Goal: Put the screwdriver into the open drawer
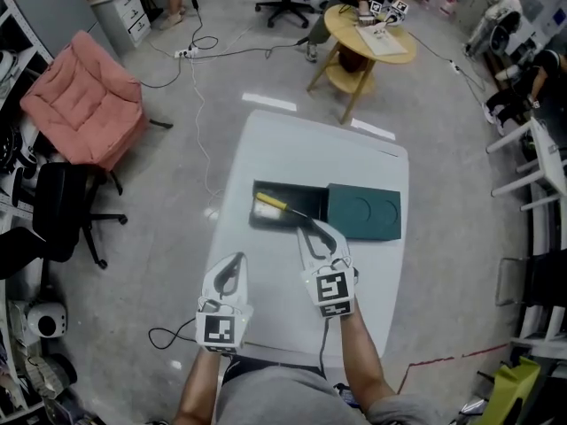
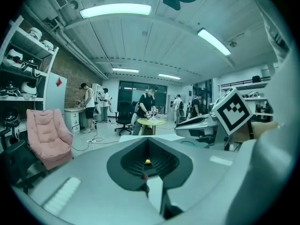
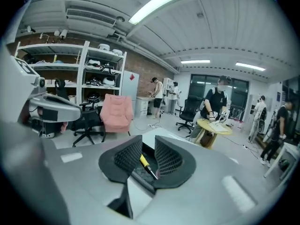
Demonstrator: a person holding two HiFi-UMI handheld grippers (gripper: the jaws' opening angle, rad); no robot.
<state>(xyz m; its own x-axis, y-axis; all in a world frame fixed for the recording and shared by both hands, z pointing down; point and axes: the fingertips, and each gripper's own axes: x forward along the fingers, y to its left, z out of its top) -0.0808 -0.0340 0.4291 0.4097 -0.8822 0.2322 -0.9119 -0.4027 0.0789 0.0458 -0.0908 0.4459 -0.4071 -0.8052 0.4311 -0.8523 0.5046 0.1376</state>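
Note:
A screwdriver [image 1: 270, 203] with a yellow handle lies inside the open drawer [image 1: 263, 220] of a dark green box [image 1: 365, 211] on the white table [image 1: 301, 144]. My right gripper [image 1: 314, 231] hovers just in front of the drawer. Its jaws stand apart with nothing between them. In the right gripper view the screwdriver [image 3: 144, 163] shows through the gap of the right gripper [image 3: 148, 142], down in the drawer [image 3: 139, 176]. My left gripper [image 1: 234, 262] hangs nearer me on the left, its fingertips together and empty. The left gripper [image 2: 147, 140] frames a spot of the yellow handle [image 2: 147, 161].
A pink armchair [image 1: 89, 100] and a black office chair [image 1: 62, 211] stand left of the table. A round wooden table [image 1: 368, 38] with a seated person is beyond it. Cables cross the floor [image 1: 199, 69]. White racks [image 1: 532, 175] stand at the right.

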